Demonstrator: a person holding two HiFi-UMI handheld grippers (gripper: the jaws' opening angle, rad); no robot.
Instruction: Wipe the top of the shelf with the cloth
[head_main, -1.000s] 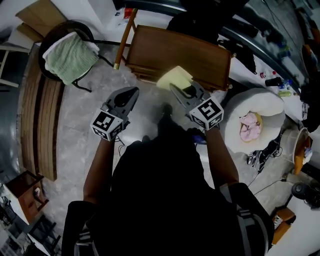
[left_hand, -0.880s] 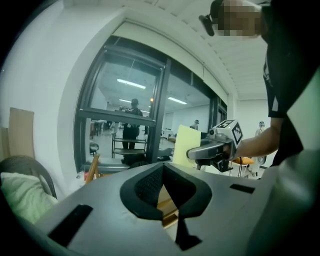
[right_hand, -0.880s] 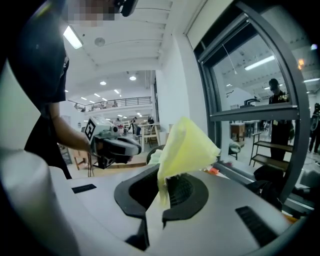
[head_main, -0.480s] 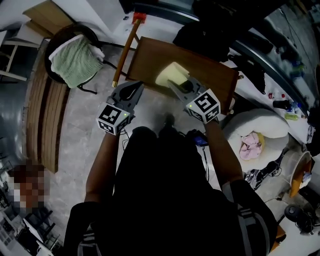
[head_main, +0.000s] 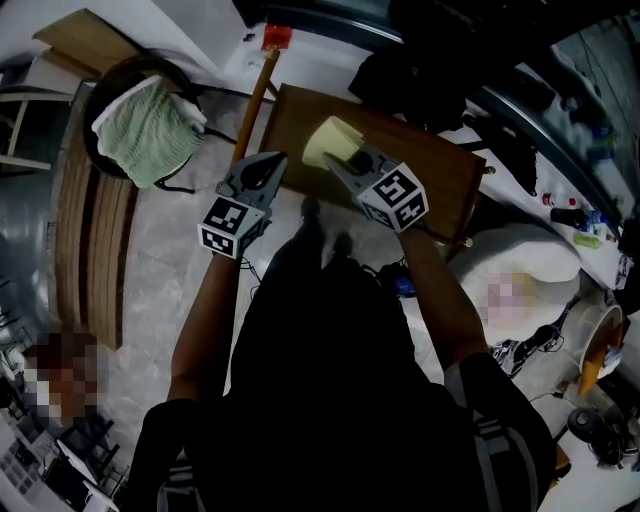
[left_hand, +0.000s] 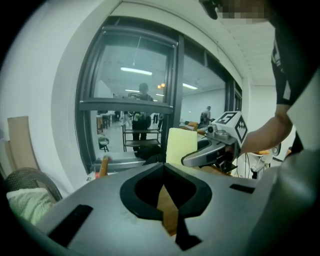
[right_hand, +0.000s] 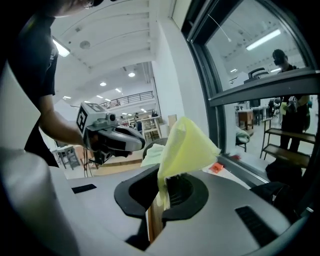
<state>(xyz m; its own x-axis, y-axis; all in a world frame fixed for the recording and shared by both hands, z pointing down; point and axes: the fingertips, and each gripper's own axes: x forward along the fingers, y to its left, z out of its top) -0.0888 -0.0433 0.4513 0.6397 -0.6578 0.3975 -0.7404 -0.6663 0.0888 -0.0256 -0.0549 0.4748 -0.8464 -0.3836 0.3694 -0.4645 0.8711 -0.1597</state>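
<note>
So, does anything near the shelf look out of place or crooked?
Only the yellow cloth: pinched in the right gripper, it stands up in a bunched cone over the shelf top instead of lying flat. The left gripper is shut and empty.

There are two grippers: the left gripper (head_main: 272, 163) and the right gripper (head_main: 333, 163). Each one has one marker cube, so that makes two: the left cube (head_main: 228, 226) and the right cube (head_main: 396, 198). There is one yellow cloth (head_main: 328, 140) and one wooden shelf (head_main: 440, 175), both at 12 o'clock. At 10 o'clock there is one black chair (head_main: 140, 62) with one green towel (head_main: 148, 125) on it. One long stick (head_main: 255, 100) is at 11 o'clock. One big white cushion (head_main: 540, 250) is at 3 o'clock.
</note>
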